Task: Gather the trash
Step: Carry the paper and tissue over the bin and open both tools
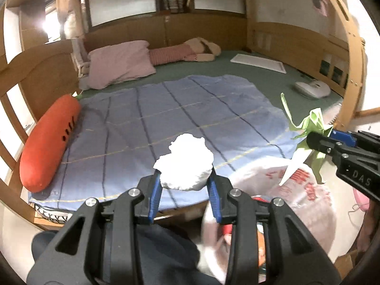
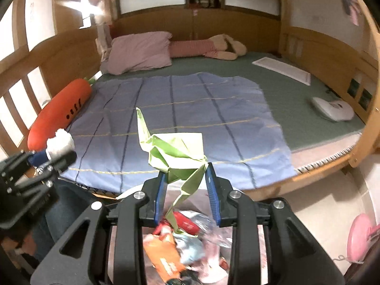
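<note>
Two grips: left gripper (image 1: 185, 182) clamped on white tissue wad (image 1: 184, 163), right gripper (image 2: 186, 185) clamped on green paper crane (image 2: 175, 152), both above trash bag (image 1: 306, 190).

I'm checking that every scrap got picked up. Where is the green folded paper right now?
The green folded paper is pinched in the right gripper, above the open trash bag near the foot of the bed, beyond the blue blanket.

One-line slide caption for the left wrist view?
Left gripper holds crumpled white tissue above the bed's blue blanket.
</note>
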`<move>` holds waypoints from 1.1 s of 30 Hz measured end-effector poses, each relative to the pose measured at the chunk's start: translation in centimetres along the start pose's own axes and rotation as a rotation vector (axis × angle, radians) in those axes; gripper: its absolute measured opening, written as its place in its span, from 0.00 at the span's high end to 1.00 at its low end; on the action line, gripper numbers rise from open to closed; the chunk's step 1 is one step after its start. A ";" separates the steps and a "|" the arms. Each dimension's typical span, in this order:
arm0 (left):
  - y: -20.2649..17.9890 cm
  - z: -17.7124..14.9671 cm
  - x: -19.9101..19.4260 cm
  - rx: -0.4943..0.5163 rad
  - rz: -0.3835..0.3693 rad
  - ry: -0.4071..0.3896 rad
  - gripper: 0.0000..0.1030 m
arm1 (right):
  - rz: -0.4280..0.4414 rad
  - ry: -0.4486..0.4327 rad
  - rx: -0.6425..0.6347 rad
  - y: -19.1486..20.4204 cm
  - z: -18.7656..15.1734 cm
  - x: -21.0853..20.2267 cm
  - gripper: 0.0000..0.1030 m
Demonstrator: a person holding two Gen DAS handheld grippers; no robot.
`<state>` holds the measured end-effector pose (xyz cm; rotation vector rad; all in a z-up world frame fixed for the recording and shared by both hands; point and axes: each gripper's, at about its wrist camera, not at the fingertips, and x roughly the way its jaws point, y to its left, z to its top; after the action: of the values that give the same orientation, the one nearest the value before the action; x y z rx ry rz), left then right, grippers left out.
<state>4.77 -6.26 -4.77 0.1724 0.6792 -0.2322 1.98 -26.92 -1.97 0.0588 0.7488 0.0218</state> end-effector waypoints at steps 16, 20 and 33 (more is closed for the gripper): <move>-6.0 -3.2 -3.4 0.075 -0.030 -0.026 0.66 | -0.003 0.004 0.046 -4.6 -4.4 -3.7 0.69; -6.7 -3.5 -3.1 0.086 -0.047 -0.009 0.66 | -0.011 0.017 0.048 -4.8 -4.8 -3.6 0.69; -8.6 -4.6 -1.1 0.137 -0.159 0.079 0.63 | -0.013 0.042 0.067 -5.2 -5.3 -2.7 0.69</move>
<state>-1.14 -13.23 -8.30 0.2604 0.7563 -0.4269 -3.57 -32.02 -4.32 0.1172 0.7914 -0.0147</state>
